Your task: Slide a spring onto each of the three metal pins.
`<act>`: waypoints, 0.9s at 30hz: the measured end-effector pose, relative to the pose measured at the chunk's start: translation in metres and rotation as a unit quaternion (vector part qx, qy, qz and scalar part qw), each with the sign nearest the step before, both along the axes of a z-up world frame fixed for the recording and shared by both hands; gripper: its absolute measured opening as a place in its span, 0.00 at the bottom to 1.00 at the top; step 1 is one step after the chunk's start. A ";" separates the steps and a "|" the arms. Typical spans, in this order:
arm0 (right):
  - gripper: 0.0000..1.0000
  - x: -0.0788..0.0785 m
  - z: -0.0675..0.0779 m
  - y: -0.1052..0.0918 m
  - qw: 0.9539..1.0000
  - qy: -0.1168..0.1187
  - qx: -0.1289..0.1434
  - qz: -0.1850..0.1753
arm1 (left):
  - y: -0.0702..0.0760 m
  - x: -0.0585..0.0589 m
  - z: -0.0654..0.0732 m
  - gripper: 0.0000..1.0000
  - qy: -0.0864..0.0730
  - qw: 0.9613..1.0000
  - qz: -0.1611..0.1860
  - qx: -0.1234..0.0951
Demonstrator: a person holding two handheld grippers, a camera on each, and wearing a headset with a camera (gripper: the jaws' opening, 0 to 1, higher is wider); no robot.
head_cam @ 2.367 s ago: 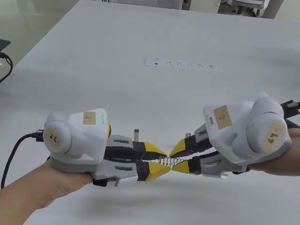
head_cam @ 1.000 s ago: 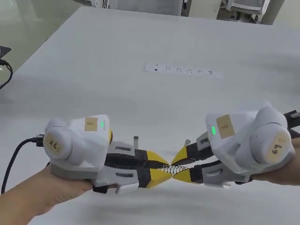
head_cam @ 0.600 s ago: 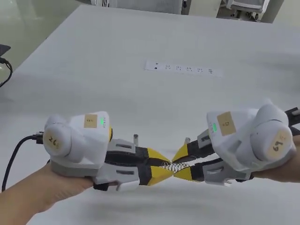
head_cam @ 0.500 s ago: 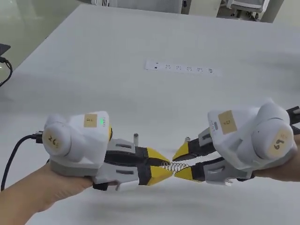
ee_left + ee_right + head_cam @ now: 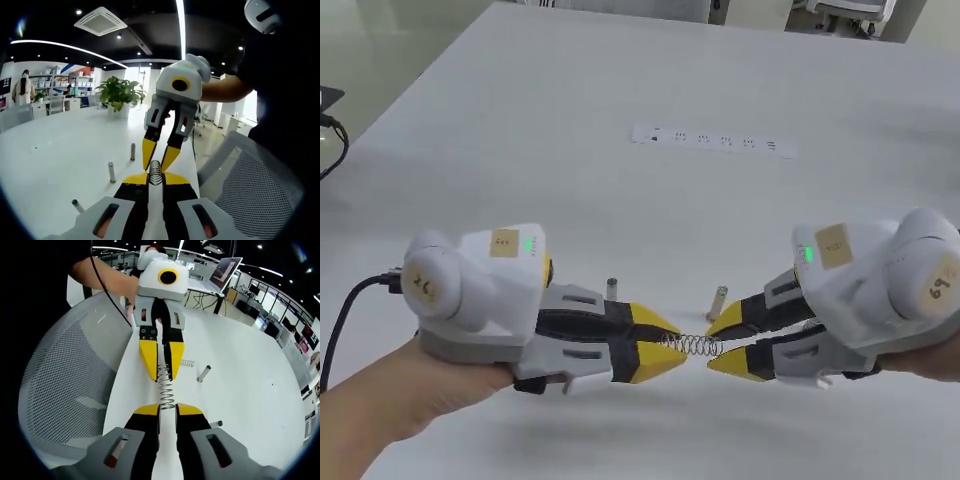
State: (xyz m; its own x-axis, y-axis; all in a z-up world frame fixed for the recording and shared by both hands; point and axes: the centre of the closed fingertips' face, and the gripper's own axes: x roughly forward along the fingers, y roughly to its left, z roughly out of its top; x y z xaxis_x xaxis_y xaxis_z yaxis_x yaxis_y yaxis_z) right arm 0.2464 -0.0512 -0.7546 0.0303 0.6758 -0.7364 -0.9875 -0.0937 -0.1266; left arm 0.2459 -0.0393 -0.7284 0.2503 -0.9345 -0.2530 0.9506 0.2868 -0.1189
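**Colleague:** What's at the far left?

**Operator:** In my head view a black cable point(image 5: 345, 325) runs into the back of the left gripper point(image 5: 670, 345), which I'm holding low over the white table point(image 5: 520, 120). Its yellow-tipped jaws are pinched together on one end of the spring point(image 5: 692, 346).

**Colleague:** So the spring is off the table?

**Operator:** Yes. It hangs roughly level in the air between my two grippers, on the near side of the pins. My left gripper view looks at it end-on, seated between that gripper's own tips.

**Colleague:** And the pins?

**Operator:** The left pin point(image 5: 612, 288) stands upright on the table just beyond the left gripper's jaws. The right pin point(image 5: 718, 298) stands just beyond the spring's other end and seems to lean a little. It's too small for me to make out its surface.

**Colleague:** And the right side?

**Operator:** The right gripper point(image 5: 712, 348) faces the left one, tip to tip. Its jaws stand a little apart, one above and one below the spring's free end. I can't tell whether they touch the coils.

**Colleague:** Anything farther out?

**Operator:** A white power strip point(image 5: 710, 140) lies flat, well beyond the pins, toward the middle of the table.
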 end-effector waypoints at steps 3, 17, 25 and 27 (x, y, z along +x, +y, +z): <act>0.08 0.000 0.000 0.000 1.000 0.005 0.004 -0.003 | 0.000 0.000 0.000 0.01 0.001 1.000 0.001 -0.001; 0.07 0.002 0.015 0.000 1.000 -0.003 0.007 0.003 | 0.001 0.002 -0.004 0.01 0.010 1.000 0.001 -0.002; 0.07 0.000 0.030 0.007 1.000 -0.019 -0.001 0.022 | 0.003 0.003 -0.012 0.01 0.013 1.000 0.001 0.011; 0.07 -0.001 0.030 0.008 0.999 -0.021 -0.004 0.026 | 0.003 0.003 -0.013 0.01 0.013 1.000 0.000 0.013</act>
State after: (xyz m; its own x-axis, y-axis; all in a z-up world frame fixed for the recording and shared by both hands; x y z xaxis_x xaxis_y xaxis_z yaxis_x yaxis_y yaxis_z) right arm 0.2459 -0.0432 -0.7241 0.0262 0.6713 -0.7407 -0.9753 -0.1453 -0.1662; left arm 0.2491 -0.0365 -0.7410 0.2428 -0.9277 -0.2837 0.9474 0.2896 -0.1361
